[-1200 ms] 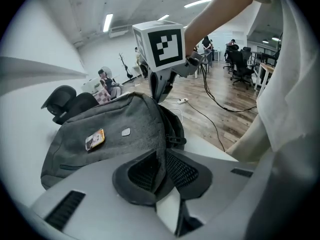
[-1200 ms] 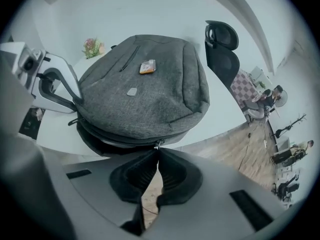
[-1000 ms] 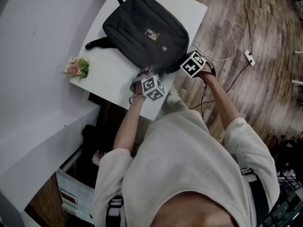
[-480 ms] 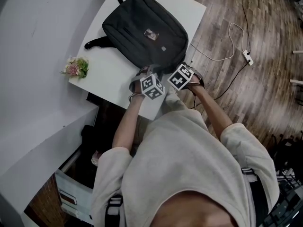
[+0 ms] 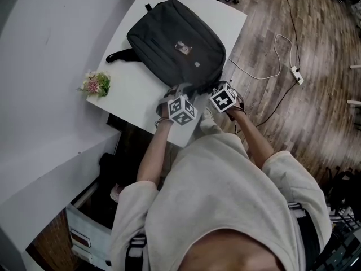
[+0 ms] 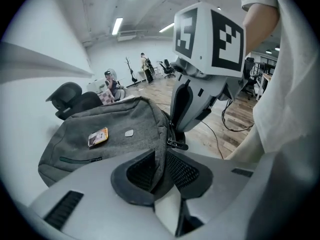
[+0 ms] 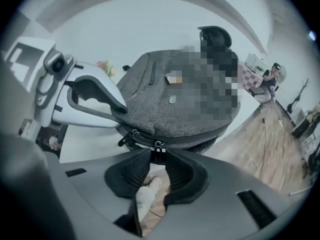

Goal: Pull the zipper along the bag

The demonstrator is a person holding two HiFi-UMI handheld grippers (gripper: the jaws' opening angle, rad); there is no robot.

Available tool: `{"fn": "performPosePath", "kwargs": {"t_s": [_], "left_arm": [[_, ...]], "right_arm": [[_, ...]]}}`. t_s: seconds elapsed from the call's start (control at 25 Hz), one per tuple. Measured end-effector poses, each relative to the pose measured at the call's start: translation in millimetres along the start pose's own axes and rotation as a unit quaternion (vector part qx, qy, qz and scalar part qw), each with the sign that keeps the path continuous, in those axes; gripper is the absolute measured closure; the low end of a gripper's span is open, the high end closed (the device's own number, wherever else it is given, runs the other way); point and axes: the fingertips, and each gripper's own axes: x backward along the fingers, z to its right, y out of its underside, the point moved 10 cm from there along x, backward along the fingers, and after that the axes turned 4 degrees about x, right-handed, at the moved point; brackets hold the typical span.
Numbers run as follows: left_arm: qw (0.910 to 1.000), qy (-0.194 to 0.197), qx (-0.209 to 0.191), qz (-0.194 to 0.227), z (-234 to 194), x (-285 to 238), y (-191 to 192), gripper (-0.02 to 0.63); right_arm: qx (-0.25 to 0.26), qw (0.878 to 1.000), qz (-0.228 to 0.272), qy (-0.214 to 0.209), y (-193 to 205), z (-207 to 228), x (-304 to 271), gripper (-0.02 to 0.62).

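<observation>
A dark grey bag [image 5: 175, 44] lies flat on the white table [image 5: 132, 86]. My left gripper [image 5: 179, 91] is shut on the fabric at the bag's near edge [image 6: 161, 149], which is pinched between its pads. My right gripper [image 5: 215, 89] is right beside it at the same edge. In the right gripper view a black zipper pull [image 7: 157, 153] hangs between the pads of the right gripper [image 7: 156, 166]. Its jaws have just been opening and stand slightly apart around the pull. A second zipper pull [image 7: 125, 136] lies a little to the left on the zipper.
A small bunch of flowers [image 5: 96, 84] sits at the table's left edge. The bag's strap [image 5: 119, 55] trails off to the left. A white cable and power strip [image 5: 295, 74] lie on the wooden floor at the right. A box [image 5: 84, 233] stands below the table.
My right gripper has moved along the bag's near edge from its right corner towards my left gripper. My left gripper has stayed at the bag's edge.
</observation>
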Motion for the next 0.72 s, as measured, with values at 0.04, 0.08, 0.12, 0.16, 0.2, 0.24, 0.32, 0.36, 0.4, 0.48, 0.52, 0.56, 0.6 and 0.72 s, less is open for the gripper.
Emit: {"fn": "performPosePath", "kwargs": {"t_s": [0.04, 0.08, 0.12, 0.16, 0.2, 0.24, 0.32, 0.36, 0.4, 0.48, 0.52, 0.56, 0.6, 0.72], "left_arm": [[1.0000, -0.003, 0.005, 0.004, 0, 3, 0, 0.517], [0.9999, -0.006, 0.011, 0.006, 1, 7, 1, 0.500], [0.9997, -0.007, 0.019, 0.009, 1, 10, 2, 0.464], [0.9994, -0.010, 0.030, 0.012, 1, 14, 4, 0.449], [0.9987, -0.014, 0.045, 0.018, 0, 19, 5, 0.445], [0.9975, -0.021, 0.062, 0.026, -2, 24, 7, 0.442], [0.9934, -0.042, 0.097, 0.045, -7, 38, 8, 0.442], [0.9908, -0.055, 0.111, 0.055, -11, 45, 9, 0.445], [0.9878, -0.070, 0.123, 0.065, -16, 54, 8, 0.450], [0.9803, -0.102, 0.144, 0.089, -24, 72, 7, 0.460], [0.9752, -0.119, 0.156, 0.103, -29, 82, 6, 0.463], [0.9692, -0.135, 0.168, 0.118, -35, 92, 5, 0.470], [0.9627, -0.153, 0.179, 0.134, -41, 102, 3, 0.477], [0.9401, -0.198, 0.211, 0.180, -59, 134, -1, 0.499]], "right_arm": [[-0.016, 1.000, 0.016, -0.004, 3, 2, 1, 0.467], [-0.027, 0.999, 0.033, -0.004, 5, 4, 3, 0.448], [-0.034, 0.998, 0.050, 0.001, 7, 6, 8, 0.448], [-0.038, 0.997, 0.068, 0.007, 8, 7, 14, 0.451], [-0.043, 0.995, 0.086, 0.013, 8, 9, 20, 0.459], [-0.049, 0.993, 0.104, 0.019, 8, 10, 27, 0.463], [-0.065, 0.988, 0.138, 0.030, 6, 13, 39, 0.479], [-0.072, 0.985, 0.153, 0.036, 4, 14, 44, 0.483], [-0.077, 0.982, 0.166, 0.042, 1, 16, 49, 0.491], [-0.079, 0.977, 0.188, 0.057, -7, 19, 61, 0.499], [-0.078, 0.975, 0.200, 0.065, -12, 21, 68, 0.510], [-0.077, 0.971, 0.213, 0.071, -18, 22, 75, 0.518], [-0.076, 0.968, 0.227, 0.076, -24, 25, 82, 0.522], [-0.071, 0.957, 0.266, 0.089, -43, 30, 102, 0.535]]}}
